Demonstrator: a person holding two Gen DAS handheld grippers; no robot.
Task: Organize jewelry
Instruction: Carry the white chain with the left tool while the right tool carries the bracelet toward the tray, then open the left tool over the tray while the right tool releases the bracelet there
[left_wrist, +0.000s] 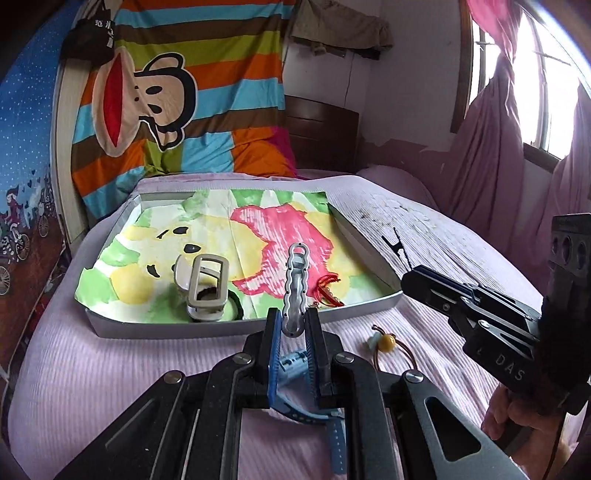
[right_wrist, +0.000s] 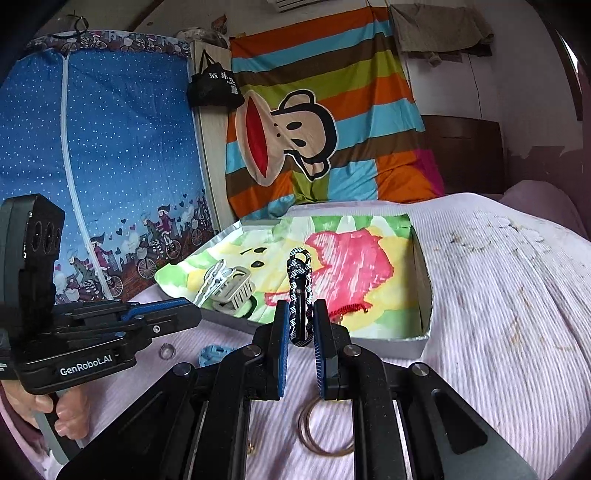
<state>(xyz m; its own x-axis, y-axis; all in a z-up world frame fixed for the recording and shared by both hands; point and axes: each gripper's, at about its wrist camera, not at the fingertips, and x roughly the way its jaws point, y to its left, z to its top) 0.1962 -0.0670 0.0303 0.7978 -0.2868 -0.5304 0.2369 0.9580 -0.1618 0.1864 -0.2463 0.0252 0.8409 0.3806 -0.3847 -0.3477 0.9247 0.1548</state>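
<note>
the left gripper is clenching the bottom end of a silver wavy metal hair clip, holding it upright over the near rim of the shallow white cardboard tray that is lying on the pink ribbed bedspread. the right gripper is pinching a black-and-white striped wavy hair clip the same way, upright at the tray's near edge. inside the tray, on its colourful cartoon lining, a beige plastic claw clip is sitting toward the left and a red fringed piece is lying near the front rim. just outside the tray's near edge, a yellow bead on a brown cord, thin gold bangles and a blue strap are resting on the bedspread.
</note>
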